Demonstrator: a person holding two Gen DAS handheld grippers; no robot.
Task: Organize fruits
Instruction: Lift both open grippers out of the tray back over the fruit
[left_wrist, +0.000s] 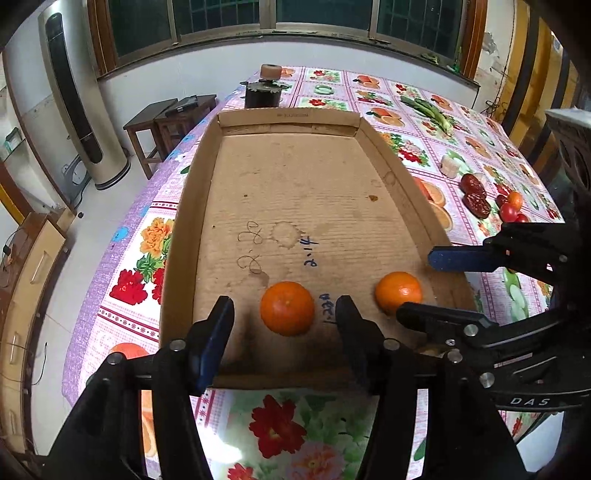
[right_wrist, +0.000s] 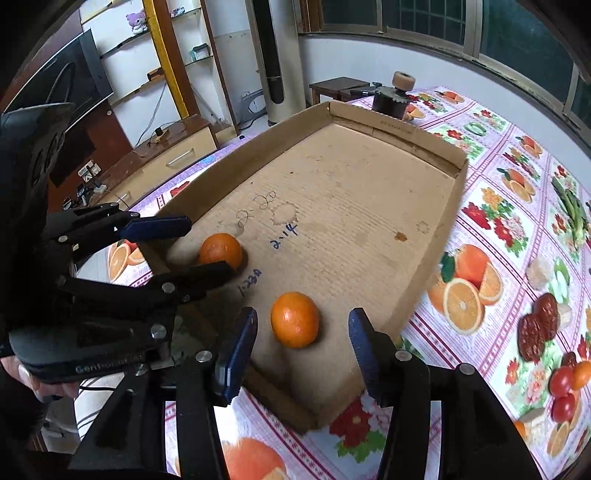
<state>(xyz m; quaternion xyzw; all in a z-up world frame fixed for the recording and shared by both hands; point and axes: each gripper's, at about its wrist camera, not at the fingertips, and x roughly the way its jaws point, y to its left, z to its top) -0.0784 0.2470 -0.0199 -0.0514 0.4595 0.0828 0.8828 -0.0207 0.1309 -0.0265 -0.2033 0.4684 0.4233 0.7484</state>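
Two oranges lie in the near end of a shallow cardboard tray (left_wrist: 192, 192). My left gripper (left_wrist: 284, 310) is open, its fingers either side of the left orange (left_wrist: 287, 308), apart from it. My right gripper (right_wrist: 303, 332) is open around the right orange (right_wrist: 294, 319), not touching it. Each view shows the other gripper: the right one (left_wrist: 424, 284) by the right orange (left_wrist: 398, 292), the left one (right_wrist: 199, 247) by the left orange (right_wrist: 220, 250). Red dates (left_wrist: 474, 195) and small tomatoes (left_wrist: 511, 208) lie on the table right of the tray.
The tray (right_wrist: 454, 206) sits on a flowered tablecloth (left_wrist: 122, 258). Green vegetables (left_wrist: 428, 110) and a pale white piece (left_wrist: 450, 166) lie at the far right. A dark jar (left_wrist: 261, 94) stands behind the tray. Dates (right_wrist: 535, 325) and tomatoes (right_wrist: 565, 387) show at right.
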